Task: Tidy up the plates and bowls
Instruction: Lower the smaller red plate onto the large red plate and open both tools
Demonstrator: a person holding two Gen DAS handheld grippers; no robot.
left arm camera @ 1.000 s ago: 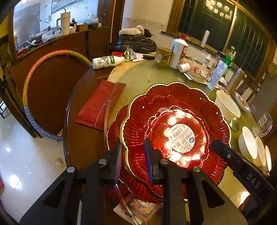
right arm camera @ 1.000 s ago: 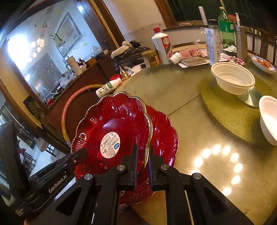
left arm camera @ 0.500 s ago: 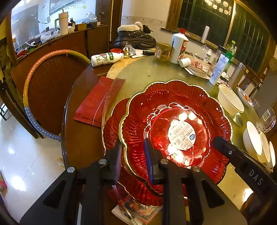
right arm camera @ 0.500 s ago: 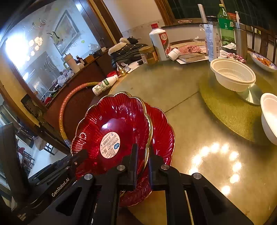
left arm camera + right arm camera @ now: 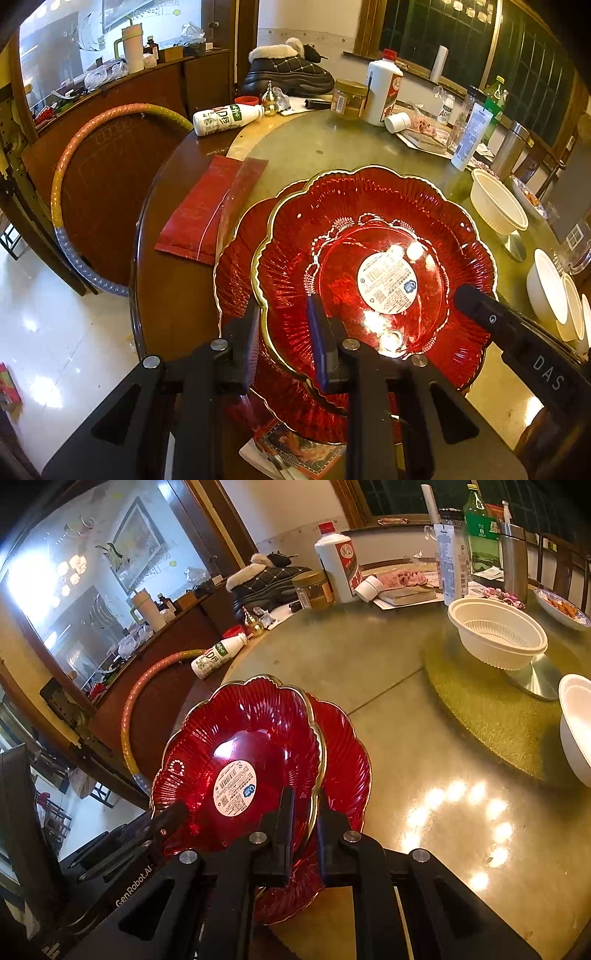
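Note:
Two red flower-shaped plates with gold rims overlap at the near edge of the round table. The upper plate [image 5: 369, 229] [image 5: 240, 731] has a white round sticker in its middle and sits offset over the lower plate [image 5: 236, 266] [image 5: 347, 760]. My left gripper [image 5: 284, 325] is shut on the upper plate's near rim, one finger outside and one inside. My right gripper [image 5: 304, 808] is shut on the gold rim at the opposite side. Each view shows the other gripper's tip at the plate's edge. White bowls [image 5: 546, 291] [image 5: 576, 727] stand to the right.
A white ribbed bowl [image 5: 498, 210] [image 5: 498, 635] sits by the turntable's metal hub. A red packet [image 5: 203, 210] lies left of the plates, a printed card [image 5: 295, 446] under them. Bottles, a jar and papers crowd the far side. A hoop [image 5: 74, 155] leans beyond the table's left edge.

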